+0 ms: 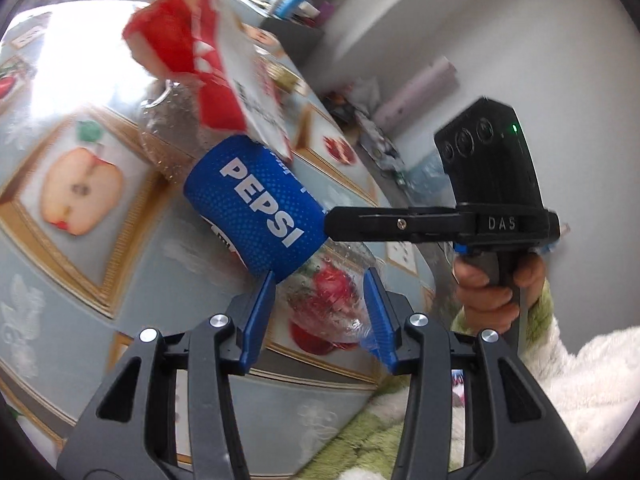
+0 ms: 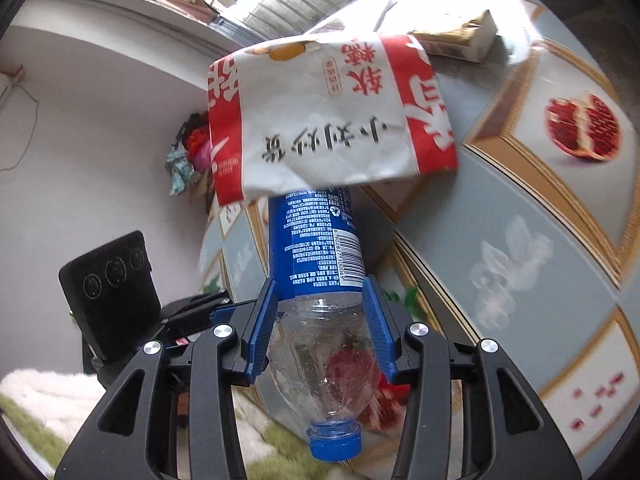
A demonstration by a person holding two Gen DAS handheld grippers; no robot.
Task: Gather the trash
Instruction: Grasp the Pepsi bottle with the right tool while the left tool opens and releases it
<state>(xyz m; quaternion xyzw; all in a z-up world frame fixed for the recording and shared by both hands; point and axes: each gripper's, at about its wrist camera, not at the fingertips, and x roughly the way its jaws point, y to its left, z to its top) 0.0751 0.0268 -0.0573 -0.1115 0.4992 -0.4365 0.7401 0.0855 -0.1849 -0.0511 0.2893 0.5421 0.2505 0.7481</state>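
Observation:
An empty clear Pepsi bottle (image 1: 256, 208) with a blue label is held in the air over the fruit-print tablecloth (image 1: 80, 280). My left gripper (image 1: 320, 280) is shut on its clear neck end. My right gripper (image 2: 320, 292) is shut on the same bottle (image 2: 316, 240) just below the label, its blue cap (image 2: 334, 440) pointing at the camera. A red and white snack bag (image 2: 328, 116) sits over the bottle's far end; it also shows in the left wrist view (image 1: 200, 48). The right gripper's body (image 1: 440, 222) reaches in from the right.
A brown and white box (image 2: 460, 40) lies on the table behind the bag. A pale roll (image 1: 420, 88) and assorted clutter (image 1: 376, 140) sit by the grey wall. A colourful heap (image 2: 192, 152) lies by the wall. My fuzzy sleeve (image 1: 580, 380) is at lower right.

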